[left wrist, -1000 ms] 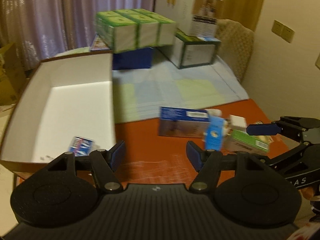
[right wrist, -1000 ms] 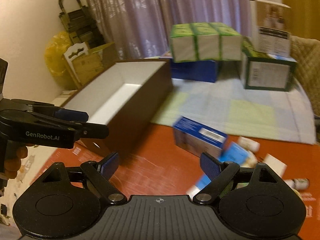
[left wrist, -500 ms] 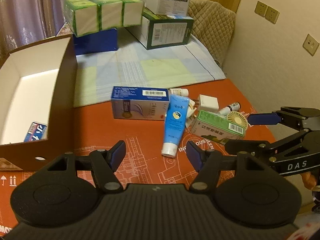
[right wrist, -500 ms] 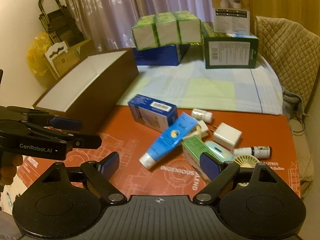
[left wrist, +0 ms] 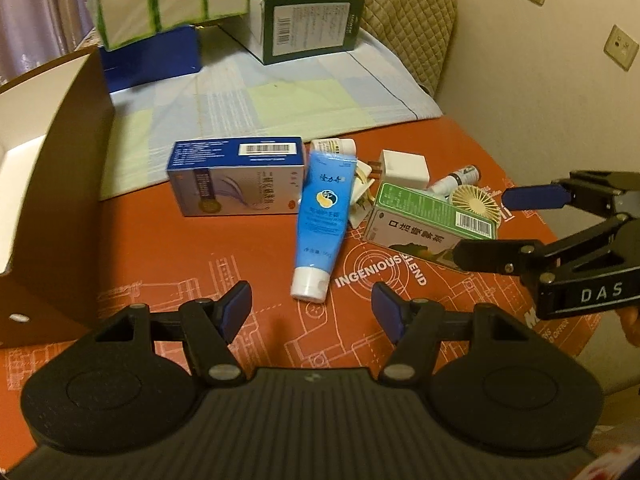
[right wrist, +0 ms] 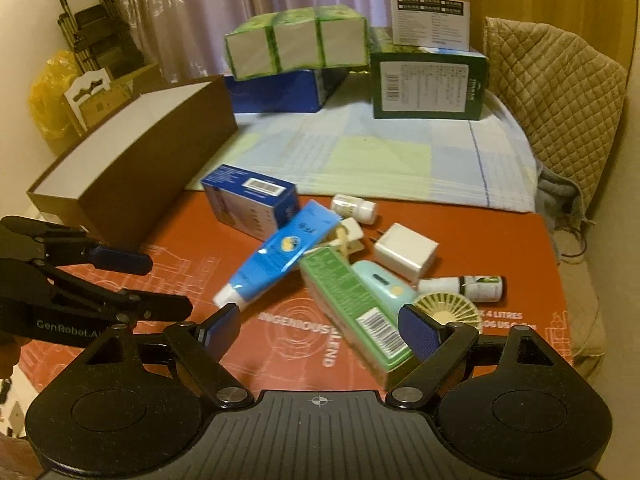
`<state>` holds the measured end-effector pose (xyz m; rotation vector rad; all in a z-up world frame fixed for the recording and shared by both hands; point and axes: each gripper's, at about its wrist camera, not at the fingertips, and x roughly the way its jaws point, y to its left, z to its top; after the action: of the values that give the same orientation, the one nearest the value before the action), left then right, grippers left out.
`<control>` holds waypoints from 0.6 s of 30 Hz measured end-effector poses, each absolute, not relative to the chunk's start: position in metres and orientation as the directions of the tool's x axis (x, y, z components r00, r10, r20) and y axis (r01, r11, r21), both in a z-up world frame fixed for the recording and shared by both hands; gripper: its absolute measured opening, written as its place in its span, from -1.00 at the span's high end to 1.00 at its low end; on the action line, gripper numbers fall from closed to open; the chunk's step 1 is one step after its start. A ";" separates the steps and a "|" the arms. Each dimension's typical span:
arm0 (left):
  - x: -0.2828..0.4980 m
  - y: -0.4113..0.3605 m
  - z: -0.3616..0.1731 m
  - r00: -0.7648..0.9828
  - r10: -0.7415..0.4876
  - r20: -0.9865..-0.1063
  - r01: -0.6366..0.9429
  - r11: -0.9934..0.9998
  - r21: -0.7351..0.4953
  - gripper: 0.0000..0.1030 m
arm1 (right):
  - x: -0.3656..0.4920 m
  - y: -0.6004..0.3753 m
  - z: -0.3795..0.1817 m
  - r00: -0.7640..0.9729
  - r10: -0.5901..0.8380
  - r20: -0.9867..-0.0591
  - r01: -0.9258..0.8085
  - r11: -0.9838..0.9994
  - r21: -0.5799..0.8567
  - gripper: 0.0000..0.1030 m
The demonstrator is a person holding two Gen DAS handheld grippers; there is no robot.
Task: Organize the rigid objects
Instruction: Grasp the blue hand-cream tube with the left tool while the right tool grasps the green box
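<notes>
While both tools hover above the clutter, neither has hold of anything.

Left wrist view: left tool (left wrist: 311,307) stands roughly half open, nothing between its pads, the cap end of the blue tube (left wrist: 323,216) just beyond the gap. Tube: soft plastic, glossy, likely light and squashy in the body; the stiffer white cap or the flat crimped far end looks the safer hold. To its left lies the blue carton (left wrist: 236,176), cardboard, flat-faced, probably light and stiff enough to take across its narrow sides. To the right, the green carton (left wrist: 430,222) rests partly on other items; right tool (left wrist: 504,226) reaches in from the right, spread wide, empty, tips near that carton. White charger (left wrist: 404,168), hard plastic cube, small; smooth, may slip. Brown box (left wrist: 60,184) at left, open-topped, white inside, seems the destination.

Right wrist view: right tool (right wrist: 318,330) is wide open with the near end of the green carton (right wrist: 352,300) between its pads, not pressed as far as I can tell. Mint fan (right wrist: 404,294), rigid, with a round ribbed grille, touches the carton's right side. Two small bottles (right wrist: 354,207) lie on their sides on the orange surface (right wrist: 500,240); round, apt to roll.
</notes>
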<state>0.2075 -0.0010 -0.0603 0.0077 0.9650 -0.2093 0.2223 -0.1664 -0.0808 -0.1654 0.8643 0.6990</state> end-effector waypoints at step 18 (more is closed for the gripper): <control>0.260 -0.021 -0.097 0.519 -0.143 -0.842 0.233 0.972 -0.022 -0.14 | 0.249 -0.163 -0.108 0.423 0.450 -0.786 -0.648 0.757 0.084 -0.49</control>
<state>0.2600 -0.0209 -0.0966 0.0977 0.9998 -0.2260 0.2493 -0.1630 -0.1076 -0.2471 0.8990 0.6962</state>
